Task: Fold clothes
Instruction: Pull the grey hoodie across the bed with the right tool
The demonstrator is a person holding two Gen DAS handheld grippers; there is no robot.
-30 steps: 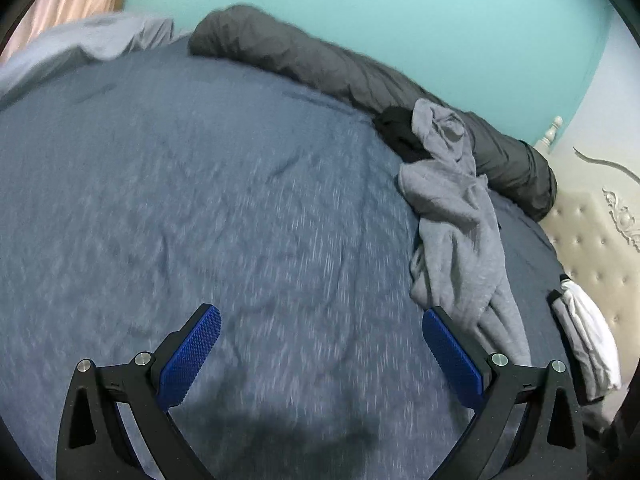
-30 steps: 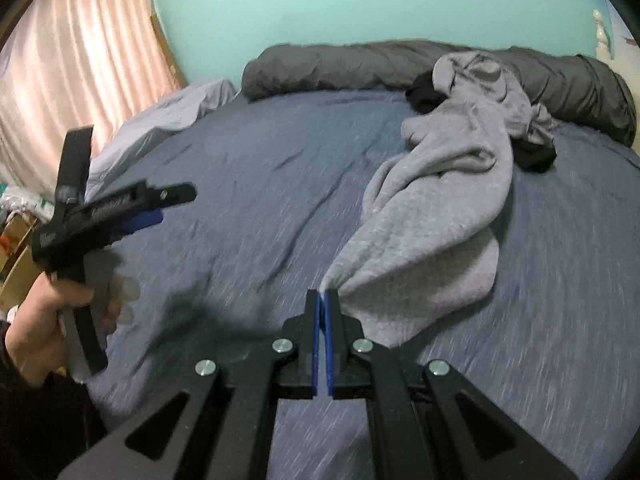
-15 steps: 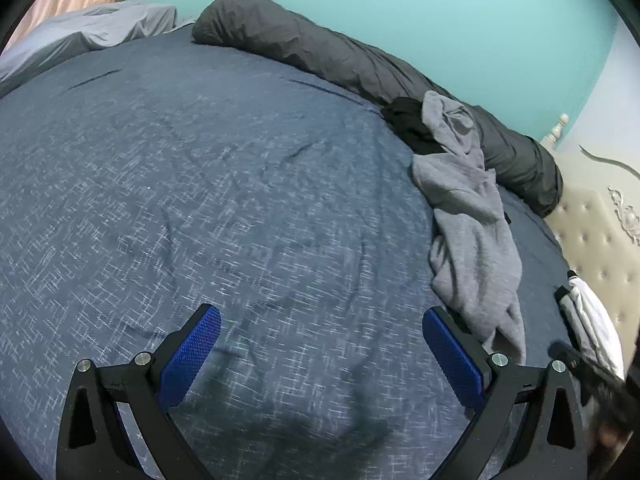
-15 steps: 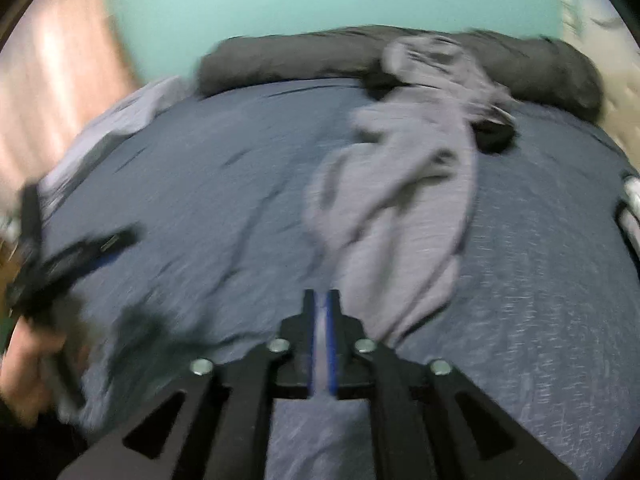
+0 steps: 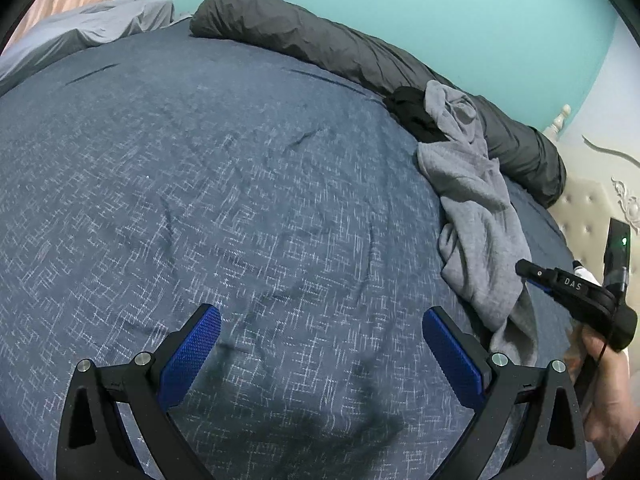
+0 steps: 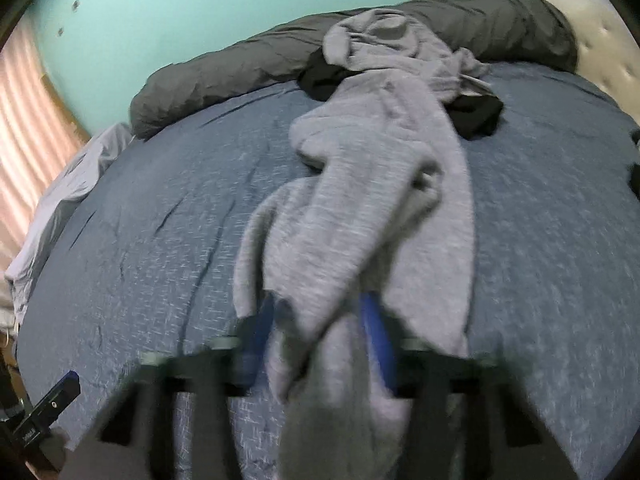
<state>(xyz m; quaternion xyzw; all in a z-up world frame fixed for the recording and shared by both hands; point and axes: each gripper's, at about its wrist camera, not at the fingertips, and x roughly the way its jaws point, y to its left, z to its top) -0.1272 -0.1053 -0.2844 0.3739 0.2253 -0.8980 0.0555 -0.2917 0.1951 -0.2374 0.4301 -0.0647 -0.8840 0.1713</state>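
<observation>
A crumpled grey garment (image 5: 476, 220) (image 6: 380, 160) lies stretched across the blue bed cover (image 5: 240, 200), its far end against a black garment (image 5: 412, 112) (image 6: 480, 116). My right gripper (image 6: 316, 320) is open; its blurred blue pads (image 6: 376, 328) stand either side of the garment's near end, with cloth bunched between them. From the left wrist view the right gripper (image 5: 536, 276) hovers at the garment's lower right edge, held by a hand (image 5: 604, 400). My left gripper (image 5: 320, 340) is wide open above bare cover, left of the garment, with nothing between its fingers.
A rolled dark grey duvet (image 5: 320, 44) (image 6: 240, 68) runs along the teal wall at the bed's far side. A light grey sheet (image 5: 92, 28) is heaped at the far left corner. A tufted cream headboard (image 5: 588, 208) closes the right side. Pink curtains (image 6: 24, 140) hang at left.
The right gripper's jaws, pinched on the garment's edge a second ago, now stand apart around its near end. It swung right across the bed. The left gripper barely moved.
</observation>
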